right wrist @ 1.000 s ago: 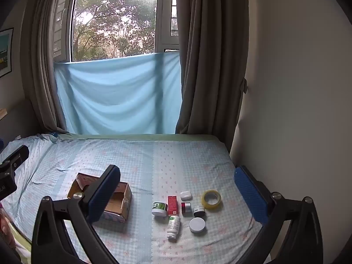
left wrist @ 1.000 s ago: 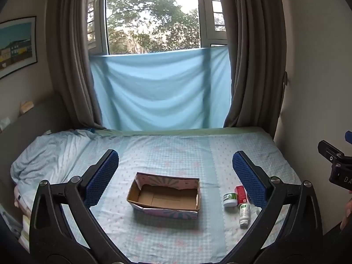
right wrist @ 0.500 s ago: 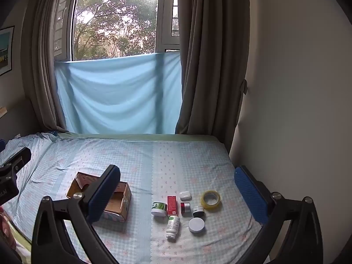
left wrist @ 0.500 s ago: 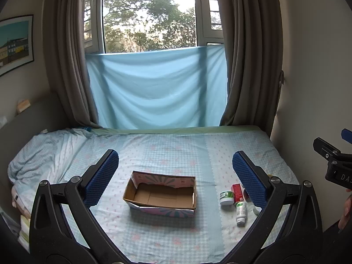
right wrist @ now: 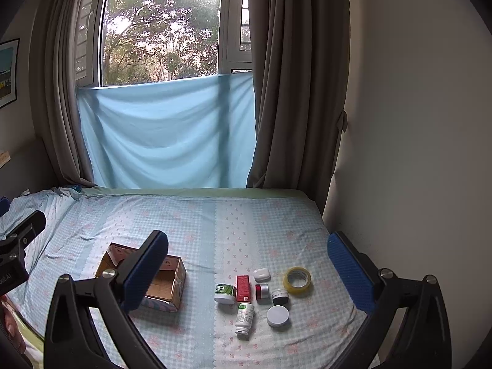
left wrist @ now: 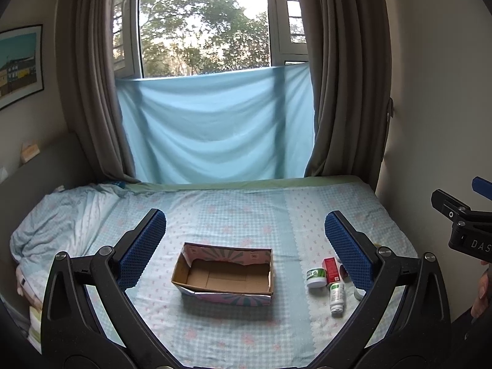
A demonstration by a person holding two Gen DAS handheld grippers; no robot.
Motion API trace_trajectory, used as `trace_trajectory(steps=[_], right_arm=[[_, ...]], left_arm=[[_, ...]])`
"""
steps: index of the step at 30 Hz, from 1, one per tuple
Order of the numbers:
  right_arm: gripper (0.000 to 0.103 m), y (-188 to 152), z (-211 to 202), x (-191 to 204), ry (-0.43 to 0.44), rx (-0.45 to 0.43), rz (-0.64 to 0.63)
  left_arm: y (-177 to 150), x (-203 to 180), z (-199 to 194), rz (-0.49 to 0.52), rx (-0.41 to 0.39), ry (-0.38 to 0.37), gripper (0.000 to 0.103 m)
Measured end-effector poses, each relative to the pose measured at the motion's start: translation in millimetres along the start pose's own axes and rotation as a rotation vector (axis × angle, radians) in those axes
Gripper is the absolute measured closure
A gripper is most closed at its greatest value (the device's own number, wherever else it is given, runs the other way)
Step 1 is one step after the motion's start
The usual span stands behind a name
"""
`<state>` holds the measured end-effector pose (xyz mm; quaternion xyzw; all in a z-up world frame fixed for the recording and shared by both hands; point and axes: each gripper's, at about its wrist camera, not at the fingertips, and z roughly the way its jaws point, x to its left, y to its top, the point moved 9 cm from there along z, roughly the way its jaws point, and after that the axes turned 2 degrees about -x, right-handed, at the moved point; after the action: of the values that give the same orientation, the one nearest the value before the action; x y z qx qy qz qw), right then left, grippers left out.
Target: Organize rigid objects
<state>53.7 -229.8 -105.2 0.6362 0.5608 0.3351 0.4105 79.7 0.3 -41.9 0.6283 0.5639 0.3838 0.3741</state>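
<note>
Looking down at a bed (right wrist: pixel 172 218) with a pale blue checked sheet, window (right wrist: pixel 160 27) behind it, a light blue cloth (right wrist: pixel 166 135) hung across the bottom half and grey-brown curtains (right wrist: pixel 295 77) either side. Framed picture (left wrist: pixel 20 64) on the left wall.

On the left of the bed sits an open cardboard box (left wrist: pixel 224 276), nothing in it as far as I can see. From the right wrist view the right gripper's left finger covers part of it.

To its right, well apart, is the cluster: green-label jar (right wrist: pixel 225 293), red box (right wrist: pixel 243 287), white bottle (right wrist: pixel 245 318) lying on its side, small white case (right wrist: pixel 261 274), red-banded jar (right wrist: pixel 262 292), black jar (right wrist: pixel 280 296), white round lid (right wrist: pixel 278 315), and a yellow tape roll (right wrist: pixel 297 279).

Left gripper (left wrist: pixel 244 240) is spread wide, holding nothing. Right gripper (right wrist: pixel 247 264) same, wide apart and empty.
</note>
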Motion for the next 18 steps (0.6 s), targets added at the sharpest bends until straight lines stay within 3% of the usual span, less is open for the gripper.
trace_trajectory(steps=[18], right_arm=[[0.000,2.6,6.5,5.5,0.006,0.002,-0.002]], left_arm=[[1.3,0.8,2.6,-0.006,0.008,-0.005,0.000]])
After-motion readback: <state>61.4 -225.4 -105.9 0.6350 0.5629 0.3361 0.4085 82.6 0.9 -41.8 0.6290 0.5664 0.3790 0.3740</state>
